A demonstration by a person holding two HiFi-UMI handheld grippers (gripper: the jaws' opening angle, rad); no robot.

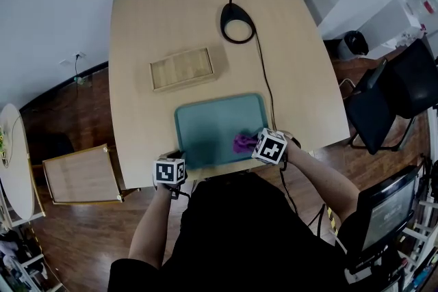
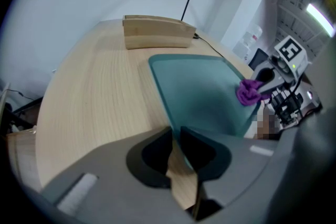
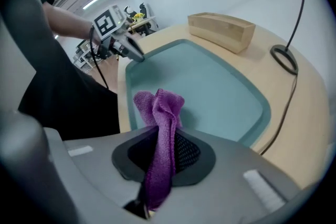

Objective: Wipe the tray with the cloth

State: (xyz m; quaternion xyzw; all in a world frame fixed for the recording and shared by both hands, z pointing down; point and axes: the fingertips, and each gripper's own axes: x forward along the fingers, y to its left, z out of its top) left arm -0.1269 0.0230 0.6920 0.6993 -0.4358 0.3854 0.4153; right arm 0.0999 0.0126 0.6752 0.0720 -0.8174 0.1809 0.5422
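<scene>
A teal tray (image 1: 212, 126) lies on the wooden table near its front edge. My right gripper (image 1: 253, 142) hangs over the tray's near right corner, shut on a bunched purple cloth (image 1: 243, 142). In the right gripper view the cloth (image 3: 160, 113) sticks out between the jaws above the tray (image 3: 210, 81). My left gripper (image 1: 179, 156) is at the tray's near left corner. In the left gripper view its jaws (image 2: 176, 136) are shut on the tray's rim (image 2: 168, 113). Across the tray, that view shows the right gripper (image 2: 262, 78) with the cloth (image 2: 248, 92).
A wooden box (image 1: 181, 68) sits behind the tray. A desk lamp's ring base (image 1: 237, 22) stands at the back, its cable (image 1: 267, 85) running down the tray's right side. A wooden crate (image 1: 82, 176) is on the floor to the left, a black chair (image 1: 383, 102) to the right.
</scene>
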